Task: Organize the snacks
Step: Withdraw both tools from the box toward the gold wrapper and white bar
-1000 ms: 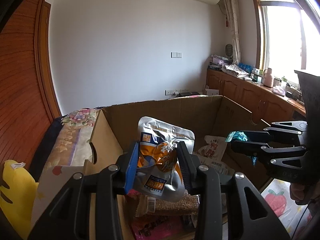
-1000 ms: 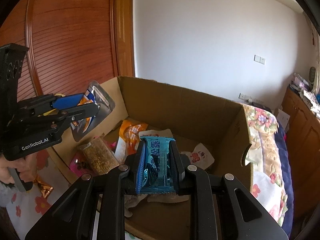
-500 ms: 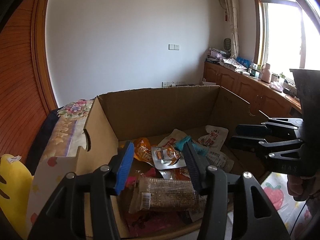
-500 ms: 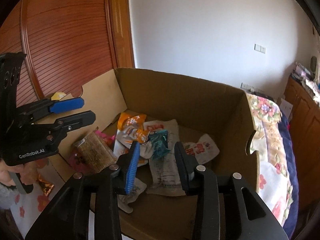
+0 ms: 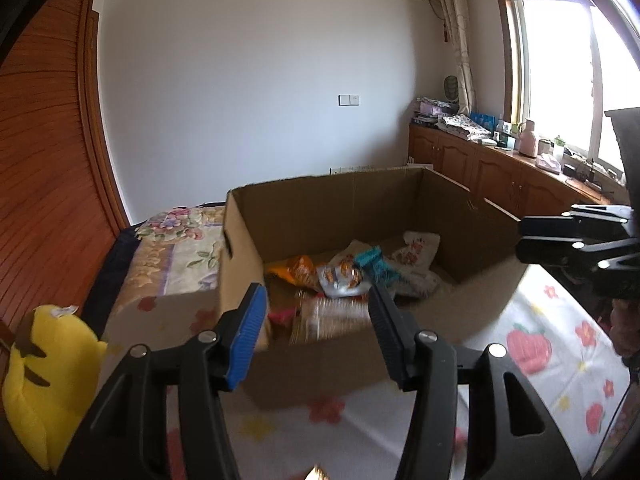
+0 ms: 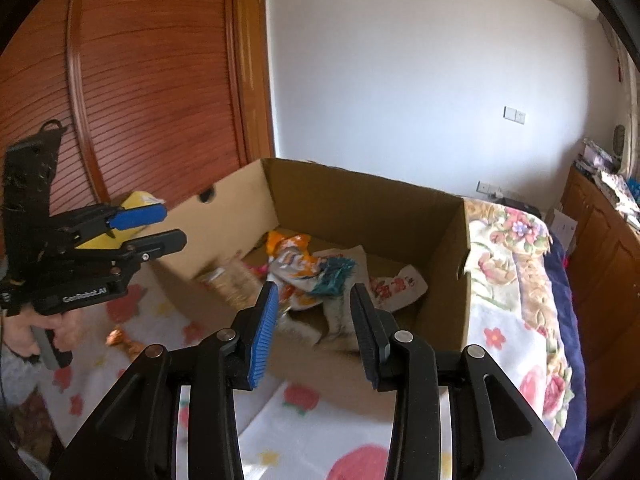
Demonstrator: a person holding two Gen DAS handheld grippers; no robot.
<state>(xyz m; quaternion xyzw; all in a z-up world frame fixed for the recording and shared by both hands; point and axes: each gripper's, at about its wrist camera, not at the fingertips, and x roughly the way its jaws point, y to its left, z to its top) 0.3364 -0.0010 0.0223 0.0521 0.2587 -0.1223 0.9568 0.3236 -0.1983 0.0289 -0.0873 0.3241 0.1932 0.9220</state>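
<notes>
The left tool (image 5: 318,316) is spread wide and holds nothing, on the near side of the box (image 5: 320,216). The right tool (image 6: 314,314) gapes empty too. The snacks (image 6: 308,268) lie heaped on the box floor, a teal packet (image 5: 374,262) on top. A yellow toy (image 5: 36,376) sits far left.
</notes>
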